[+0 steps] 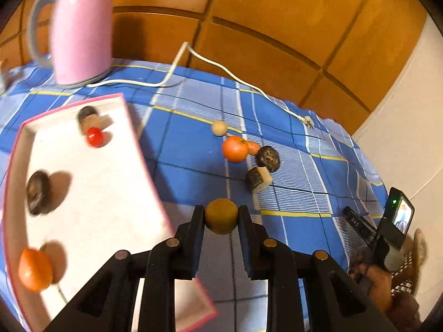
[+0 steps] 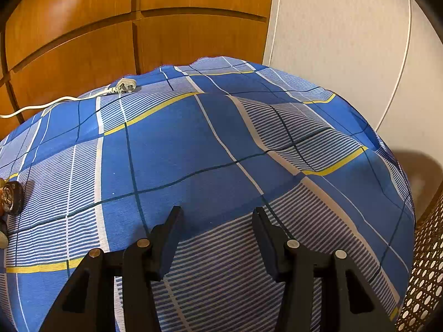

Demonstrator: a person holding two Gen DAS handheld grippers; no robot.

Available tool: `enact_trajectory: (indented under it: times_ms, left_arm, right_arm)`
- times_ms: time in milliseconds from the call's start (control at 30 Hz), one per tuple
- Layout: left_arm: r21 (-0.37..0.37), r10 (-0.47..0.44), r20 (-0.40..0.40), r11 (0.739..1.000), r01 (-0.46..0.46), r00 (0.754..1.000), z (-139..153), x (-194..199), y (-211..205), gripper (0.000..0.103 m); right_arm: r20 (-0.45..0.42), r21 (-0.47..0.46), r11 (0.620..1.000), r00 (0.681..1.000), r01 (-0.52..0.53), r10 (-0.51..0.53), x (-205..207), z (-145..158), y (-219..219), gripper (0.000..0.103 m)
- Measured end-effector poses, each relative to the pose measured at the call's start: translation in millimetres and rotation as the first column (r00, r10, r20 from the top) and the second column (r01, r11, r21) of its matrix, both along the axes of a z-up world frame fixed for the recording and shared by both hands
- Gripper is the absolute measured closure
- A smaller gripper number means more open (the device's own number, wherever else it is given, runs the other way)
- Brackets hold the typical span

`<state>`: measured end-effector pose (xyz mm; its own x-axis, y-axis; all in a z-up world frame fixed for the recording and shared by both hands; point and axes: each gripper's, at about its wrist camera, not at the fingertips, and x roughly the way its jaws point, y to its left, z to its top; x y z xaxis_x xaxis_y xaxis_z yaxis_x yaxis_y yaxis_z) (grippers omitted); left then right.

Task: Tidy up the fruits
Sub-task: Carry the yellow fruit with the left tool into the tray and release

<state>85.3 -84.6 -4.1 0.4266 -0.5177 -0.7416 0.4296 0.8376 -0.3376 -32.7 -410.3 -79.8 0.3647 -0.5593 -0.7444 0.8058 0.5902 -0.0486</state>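
Beside the white tray point(image 1: 91, 193), left gripper point(image 1: 221, 215) jaws around olive-brown fruit point(image 1: 221, 219)

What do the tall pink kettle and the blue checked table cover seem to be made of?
The tall pink kettle looks like smooth glossy plastic or coated metal: soft highlights run down its side; which one is unclear. The blue checked table cover looks like matte woven cloth: it wrinkles and drapes over the edge.
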Motion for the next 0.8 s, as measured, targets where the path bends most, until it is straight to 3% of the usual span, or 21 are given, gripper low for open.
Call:
enact_trajectory:
  times_ms: [367,633,800]
  left_arm:
    - [-0.037,0.184,0.010,0.982,-0.184,0.983,5.7,-13.9,82.0,0.079]
    - [-0.096,0.313,0.008,0.946,-0.311,0.950,16.0,7.8,134.4,0.079]
    - [-0.103,0.353,0.032,0.932,-0.348,0.935,23.4,25.8,144.9,0.079]
  right_arm:
    - [-0.001,-0.001,1.000,1.000,0.000,0.000,-0.2,0.0,0.1,0.051]
    - [-0.007,-0.006,1.000,1.000,-0.001,0.001,0.7,0.6,1.0,0.051]
    - [-0.008,-0.007,1.000,1.000,-0.001,0.001,0.8,0.5,1.3,0.051]
